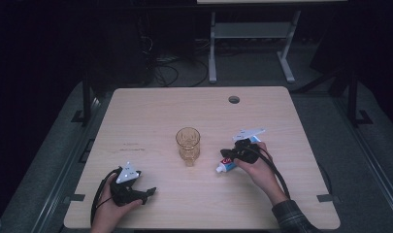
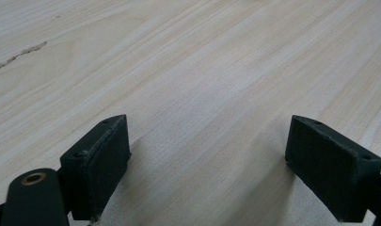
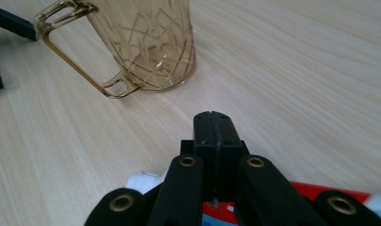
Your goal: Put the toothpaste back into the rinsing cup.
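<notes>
Toothpaste tube (image 1: 228, 166) under right gripper (image 1: 227, 154), just beside amber mug (image 1: 188, 143).

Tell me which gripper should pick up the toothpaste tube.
Right. The right gripper sits directly over the toothpaste tube, jaws shut, beside the amber mug. The left gripper rests open near the table's front left edge, across the mug from the tube.

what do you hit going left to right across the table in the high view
left gripper → amber glass mug → toothpaste tube → right gripper, its jaws over the tube
</notes>
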Available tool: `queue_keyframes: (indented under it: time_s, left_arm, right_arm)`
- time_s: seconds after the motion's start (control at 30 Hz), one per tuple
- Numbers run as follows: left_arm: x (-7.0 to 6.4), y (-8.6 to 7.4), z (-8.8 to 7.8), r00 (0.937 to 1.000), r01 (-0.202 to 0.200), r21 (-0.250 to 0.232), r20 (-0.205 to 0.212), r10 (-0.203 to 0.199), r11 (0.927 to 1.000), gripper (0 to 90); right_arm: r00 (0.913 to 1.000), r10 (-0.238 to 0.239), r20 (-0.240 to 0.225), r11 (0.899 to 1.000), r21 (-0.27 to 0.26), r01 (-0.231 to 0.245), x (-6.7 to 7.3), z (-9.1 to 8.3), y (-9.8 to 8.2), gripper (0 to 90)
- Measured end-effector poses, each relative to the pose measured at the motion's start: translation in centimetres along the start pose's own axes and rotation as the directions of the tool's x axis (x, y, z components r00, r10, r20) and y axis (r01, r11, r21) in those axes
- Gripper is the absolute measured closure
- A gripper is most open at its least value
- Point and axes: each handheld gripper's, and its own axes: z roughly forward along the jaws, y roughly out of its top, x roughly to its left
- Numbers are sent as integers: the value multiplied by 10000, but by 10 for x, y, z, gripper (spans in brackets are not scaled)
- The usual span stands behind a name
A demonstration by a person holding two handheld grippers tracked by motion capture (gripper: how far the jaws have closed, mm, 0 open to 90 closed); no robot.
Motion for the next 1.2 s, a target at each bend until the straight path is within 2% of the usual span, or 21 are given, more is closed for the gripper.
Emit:
queue_keyframes:
  time_s: [0.2, 0.5, 0.8, 1.2]
  left_arm:
    - [0, 0, 0, 10000, -5, 3, 6, 5, 10000, 134]
    - [0, 0, 0, 10000, -9, -5, 23, 9, 10000, 134]
    - [-1, -1, -1, 10000, -25, -7, 45, 25, 10000, 135]
    - [-1, -1, -1, 10000, -28, -12, 45, 28, 10000, 135]
  right_arm:
    - [9998, -113, -152, 9992, 387, 119, 7, 13, 1, 899]
    - [9994, -249, -228, 9970, 728, 265, 9, 20, -1, 899]
    - [9994, -208, -290, 9960, 862, 232, 10, 19, -3, 898]
    - [9991, -348, -231, 9947, 959, 369, 11, 5, -11, 899]
